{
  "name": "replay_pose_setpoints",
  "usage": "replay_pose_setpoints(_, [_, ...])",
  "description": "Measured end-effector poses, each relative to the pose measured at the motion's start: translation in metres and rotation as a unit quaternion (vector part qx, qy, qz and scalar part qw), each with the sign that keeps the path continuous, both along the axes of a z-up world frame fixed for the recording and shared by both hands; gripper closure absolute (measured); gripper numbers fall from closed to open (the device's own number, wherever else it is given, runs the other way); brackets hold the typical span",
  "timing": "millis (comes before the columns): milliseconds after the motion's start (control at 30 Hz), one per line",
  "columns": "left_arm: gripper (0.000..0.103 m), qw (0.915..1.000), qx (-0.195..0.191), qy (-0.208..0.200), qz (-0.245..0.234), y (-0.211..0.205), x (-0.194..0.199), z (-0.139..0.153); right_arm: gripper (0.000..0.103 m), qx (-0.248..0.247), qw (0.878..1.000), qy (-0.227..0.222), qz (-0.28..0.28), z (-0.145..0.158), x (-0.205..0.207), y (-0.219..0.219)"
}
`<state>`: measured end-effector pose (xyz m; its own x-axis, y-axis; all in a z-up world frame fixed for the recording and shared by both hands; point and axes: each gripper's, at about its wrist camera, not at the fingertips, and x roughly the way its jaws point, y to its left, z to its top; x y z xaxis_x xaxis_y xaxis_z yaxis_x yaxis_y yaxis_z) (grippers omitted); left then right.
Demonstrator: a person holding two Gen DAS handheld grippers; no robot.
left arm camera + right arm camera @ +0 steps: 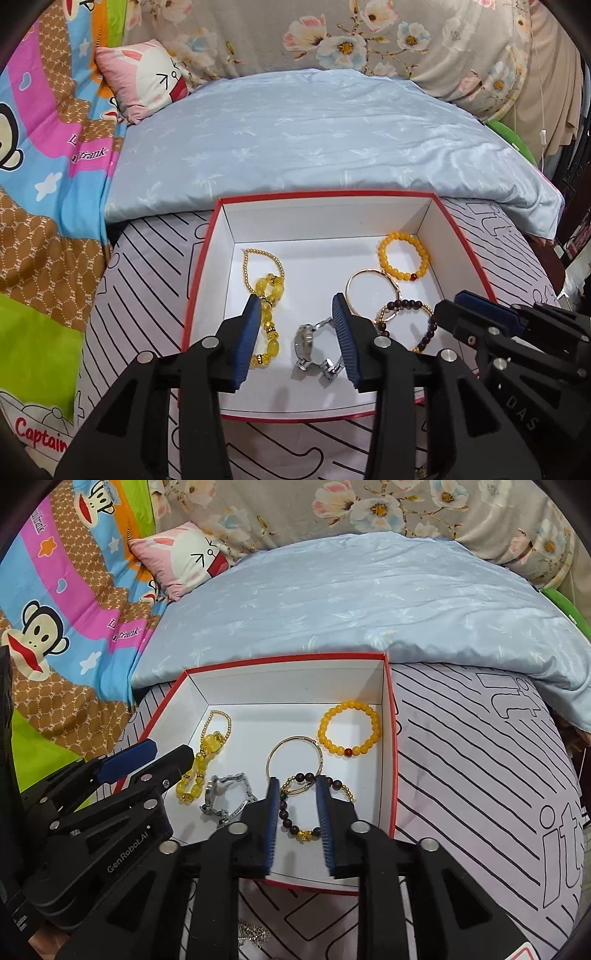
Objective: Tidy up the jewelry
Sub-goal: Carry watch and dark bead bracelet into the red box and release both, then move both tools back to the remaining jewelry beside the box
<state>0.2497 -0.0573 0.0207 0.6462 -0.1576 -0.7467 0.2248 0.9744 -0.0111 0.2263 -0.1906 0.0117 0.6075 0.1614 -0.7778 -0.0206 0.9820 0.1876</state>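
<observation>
A red-edged white box sits on the striped cushion. Inside lie a yellow bead bracelet, a thin gold bangle, a dark bead bracelet, a silver watch and a yellow bead string with a gold bead loop. My left gripper is open and empty above the watch. My right gripper is open and empty over the dark bead bracelet. A chain lies on the cushion below the right gripper.
The striped pale cushion carries the box. Behind it lies a light blue pillow. A cartoon quilt is to the left, a pink bunny pillow at the back.
</observation>
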Motion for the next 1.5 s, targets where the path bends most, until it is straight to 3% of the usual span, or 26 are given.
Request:
replay_pose_setpoints(233, [0.065,1.0000,-0.001,-0.001,0.004,0.001,-0.005,0.005,0.074,-0.007,1.000,-0.018,0.004,0.015,-0.010,0.004])
replay_pose_setpoints(1000, [0.064,0.9997,-0.019,-0.003,0.012,0.024,-0.054,0.025,0.074,-0.018,0.999,-0.035,0.006,0.038,-0.061,0.002])
replay_pose_setpoints(1500, [0.053,0.9975,-0.034,0.061,-0.013,0.033,-0.135,-0.009,0.074,-0.035,0.999,-0.002,-0.004,0.012,-0.125,-0.005])
